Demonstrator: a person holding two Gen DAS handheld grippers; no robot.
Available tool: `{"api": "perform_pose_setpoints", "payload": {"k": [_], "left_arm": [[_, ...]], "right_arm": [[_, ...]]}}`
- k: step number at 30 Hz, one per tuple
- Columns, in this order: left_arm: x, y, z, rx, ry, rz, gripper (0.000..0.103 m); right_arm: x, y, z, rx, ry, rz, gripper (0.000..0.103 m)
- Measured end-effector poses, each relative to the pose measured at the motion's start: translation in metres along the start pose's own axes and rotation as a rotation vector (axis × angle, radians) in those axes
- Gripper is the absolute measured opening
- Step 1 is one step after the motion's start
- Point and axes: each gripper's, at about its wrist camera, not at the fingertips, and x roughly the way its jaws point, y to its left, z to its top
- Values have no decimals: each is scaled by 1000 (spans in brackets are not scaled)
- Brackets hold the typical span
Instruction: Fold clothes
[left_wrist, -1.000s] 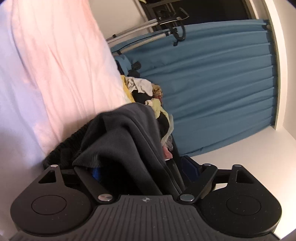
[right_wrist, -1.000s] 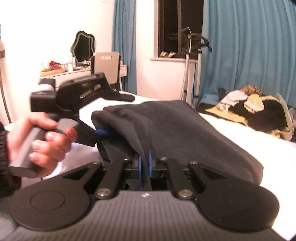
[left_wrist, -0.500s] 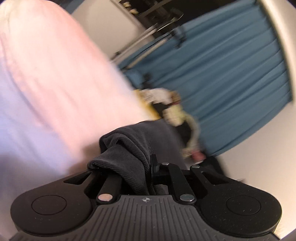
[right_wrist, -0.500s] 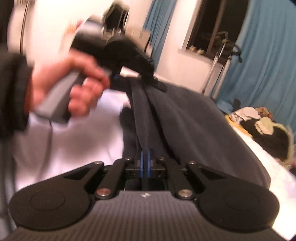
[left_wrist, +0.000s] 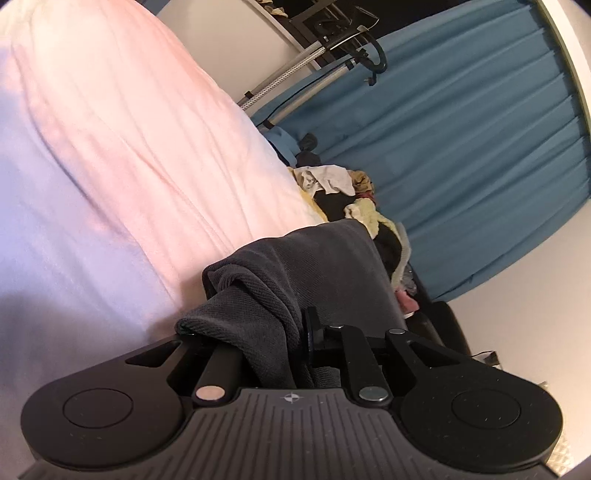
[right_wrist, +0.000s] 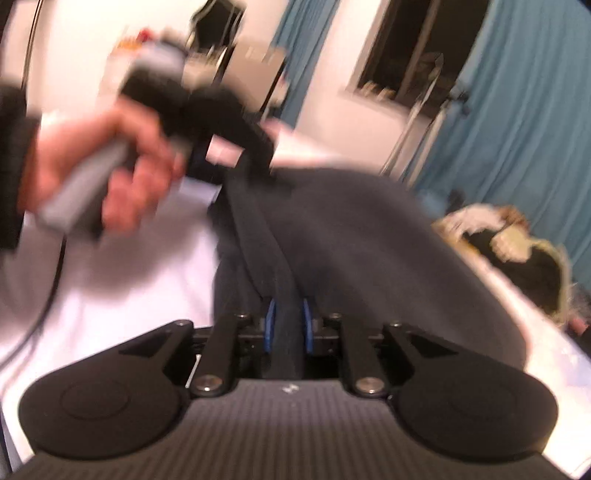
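Around me: a white bed (left_wrist: 110, 177) fills the left of my left view, and a heap of unfolded clothes (left_wrist: 354, 206) lies at its far edge, mid-frame, against a blue curtain (left_wrist: 461, 155) that covers the right. Two metal poles (left_wrist: 291, 70) slant across the top centre. In my right view the same heap (right_wrist: 517, 251) sits at the right edge, with the curtain (right_wrist: 517, 110) above it and a dark window (right_wrist: 402, 48) at the top.

One dark grey garment (left_wrist: 321, 273) lies bunched on the bed right in front of my left tool (left_wrist: 291, 350), blocking most of what lies behind it. Its folds run down between the jaws, which are easing apart but with the cloth still pinched between them.

In the right view the garment (right_wrist: 351, 236) stretches from the bottom centre up to the upper left. A fold of it passes between the two blue pads (right_wrist: 271, 325) of my right tool (right_wrist: 288, 326); those jaws are opening, and a gap shows on either side of the fold, so the pads look clear of the cloth.

Only the right view shows my left hand (right_wrist: 99, 166), blurred at the upper left, gripping the handle of the left tool (right_wrist: 255, 147), whose tip meets the garment's far end. Only the left view shows the weave of the cloth sharply
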Motion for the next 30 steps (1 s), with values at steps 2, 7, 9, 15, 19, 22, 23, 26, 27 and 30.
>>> {"api": "perform_pose_setpoints", "payload": {"k": [2,7,9,15,19,22,23,26,27,30], "left_arm": [[-13,1,-3,-41,2,-16,37],[-43,-5,-17,-140,-51,-67,94],[-41,-5,-23,-168,-33,-41,94],[-39,17,-48,-325,41,12,94],[-32,11,-52,-308,85,-27,94],[-18,8,-55,-291,124,-51,96],[-12,6,-56,-280,128,-45,97],[-4,6,-57,-273,144,-43,99],[-2,5,-57,-268,153,-40,99],[-1,3,-56,-268,185,-30,99]], "right_arm": [[-2,0,0,-28,-4,-8,24],[-17,-18,9,111,-60,22,39],[-20,-32,9,241,-51,62,42],[-37,-42,9,375,-108,81,46],[-36,-14,15,209,-102,58,70],[-22,-13,17,203,-63,62,70],[-19,-16,16,225,-55,67,70],[-14,-26,17,294,-45,81,69],[-14,-28,18,304,-45,82,69],[-14,-31,20,316,-51,75,69]]}}
